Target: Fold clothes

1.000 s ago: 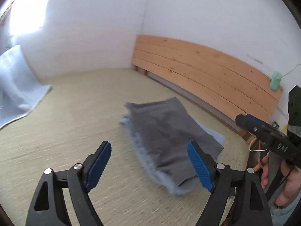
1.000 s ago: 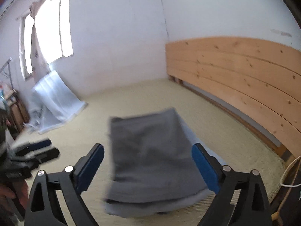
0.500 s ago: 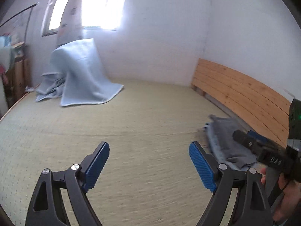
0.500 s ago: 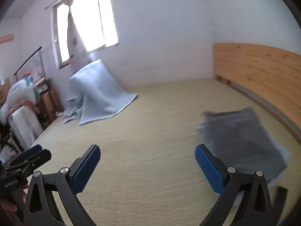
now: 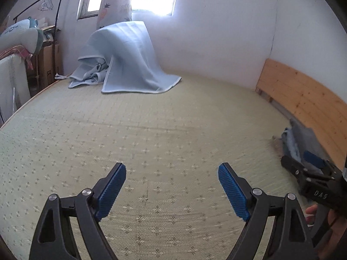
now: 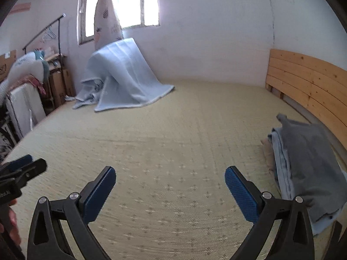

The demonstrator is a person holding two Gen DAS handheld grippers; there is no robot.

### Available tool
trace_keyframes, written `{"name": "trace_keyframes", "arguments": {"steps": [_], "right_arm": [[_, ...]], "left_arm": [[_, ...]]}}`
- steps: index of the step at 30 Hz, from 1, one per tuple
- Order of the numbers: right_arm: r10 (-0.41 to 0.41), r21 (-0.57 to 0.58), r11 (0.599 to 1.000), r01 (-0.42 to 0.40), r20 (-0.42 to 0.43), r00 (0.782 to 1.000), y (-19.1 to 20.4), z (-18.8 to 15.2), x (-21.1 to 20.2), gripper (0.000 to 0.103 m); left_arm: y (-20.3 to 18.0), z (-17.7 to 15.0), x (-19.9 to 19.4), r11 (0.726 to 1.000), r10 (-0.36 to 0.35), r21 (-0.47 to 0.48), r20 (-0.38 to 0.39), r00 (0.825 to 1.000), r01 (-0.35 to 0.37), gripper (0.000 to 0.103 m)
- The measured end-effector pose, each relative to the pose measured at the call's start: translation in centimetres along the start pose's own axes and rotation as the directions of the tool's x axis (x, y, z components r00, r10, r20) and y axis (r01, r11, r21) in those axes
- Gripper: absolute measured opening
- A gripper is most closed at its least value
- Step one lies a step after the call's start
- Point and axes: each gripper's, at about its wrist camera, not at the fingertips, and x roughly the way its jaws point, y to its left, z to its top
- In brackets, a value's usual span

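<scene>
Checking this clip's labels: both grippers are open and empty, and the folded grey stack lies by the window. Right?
Not quite. The left gripper and right gripper are open and empty, but the grey stack lies by the wooden headboard, not the window. The right wrist view shows it.

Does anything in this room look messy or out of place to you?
Only the pale blue blanket under the window: it is draped over something hidden and trails in a crumpled heap onto the mat. The folded grey stack by the wooden headboard looks tidy, and both grippers are open and hold nothing.
</scene>
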Motion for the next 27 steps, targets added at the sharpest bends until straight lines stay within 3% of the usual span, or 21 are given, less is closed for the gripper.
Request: {"name": "trace_keyframes", "arguments": {"steps": [5, 9, 12, 20, 27], "right_arm": [[-0.021, 0.004, 1.0, 0.022, -0.1, 0.995, -0.6, -2.3, 3.7, 0.103], [-0.03, -0.013, 0.999, 0.029, -0.104, 0.994, -0.6, -2.5, 4.7, 0.103], [-0.052, -0.04, 0.998, 0.048, -0.113, 0.992, -0.5, -2.7, 5.4, 0.103], [-0.068, -0.036, 0.997, 0.063, -0.15, 0.986, -0.7, -3.0, 7.7, 0.103], [-0.046, -0.022, 0.999, 0.043, -0.161, 0.986, -0.3, -3.4, 7.7, 0.103]], "left_arm": [[-2.4, -1.5, 2.8, 0.995, 0.048, 0.095, -0.04, 0.998, -0.044, 0.09], [-4.5, -2.8, 4.1, 0.977, 0.097, 0.197, -0.05, 0.994, -0.086, 0.09], [-4.7, -3.2, 4.5, 0.977, 0.1, 0.197, -0.053, 0.994, -0.088, 0.09], [-2.7, -2.0, 4.9, 0.992, 0.096, 0.088, -0.063, 0.993, -0.091, 0.09], [-1.7, -2.5, 5.6, 0.989, 0.126, 0.086, -0.091, 0.988, -0.119, 0.09]]}}
